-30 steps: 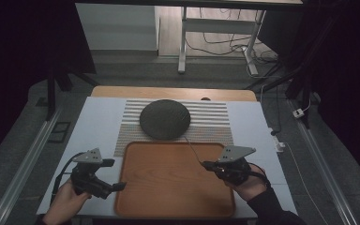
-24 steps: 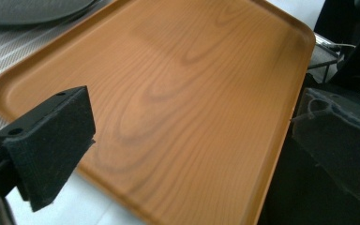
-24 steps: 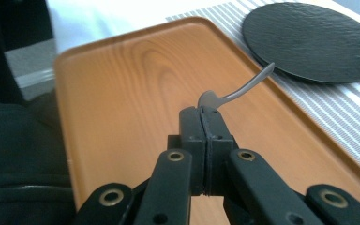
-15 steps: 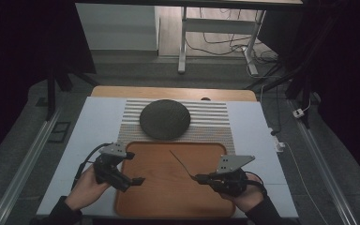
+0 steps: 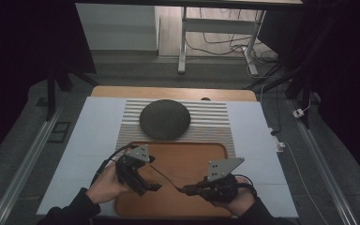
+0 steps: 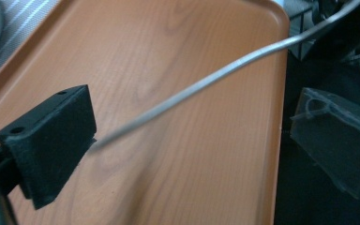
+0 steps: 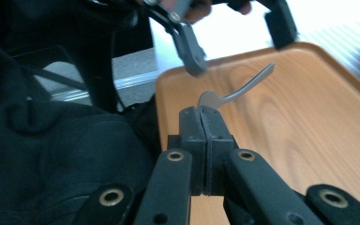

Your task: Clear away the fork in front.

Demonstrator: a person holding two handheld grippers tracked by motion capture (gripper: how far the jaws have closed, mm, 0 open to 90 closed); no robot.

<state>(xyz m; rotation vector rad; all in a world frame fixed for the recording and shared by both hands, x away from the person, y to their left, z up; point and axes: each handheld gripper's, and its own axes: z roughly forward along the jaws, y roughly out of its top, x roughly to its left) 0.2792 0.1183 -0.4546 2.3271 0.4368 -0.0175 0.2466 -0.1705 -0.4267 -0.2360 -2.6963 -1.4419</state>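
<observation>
Spoon [image 7: 236,91], thin and grey metal, hangs in the air above the wooden tray [image 5: 192,159], pinched at one end by the right tongs [image 5: 187,190], whose jaws are pressed together on it. Its slim handle runs up and left across the tray toward the left tongs [image 5: 153,186]; seen from the left gripper view, the free tip [image 6: 98,140] ends just beside one black jaw, with the other jaw well apart from it, so those tongs stand apart and clamp nothing.

Going from largest down: the desk [image 5: 93,126] is covered by a pale sheet with wide bare margins on both the left and right sides, and a strip of bare wood shows along its far edge. A striped mat [image 5: 215,117] lies across the middle, and a dark round plate [image 5: 164,119] sits on it, close to the tray's far rim but apart from it. The tray has a raised rim and rounded corners; its near edge lies at the desk's near edge, under the person's hands. Most of the tray's surface is bare, leaving open room right of the handle.

No brand, label or readable writing can be made out on anything.
</observation>
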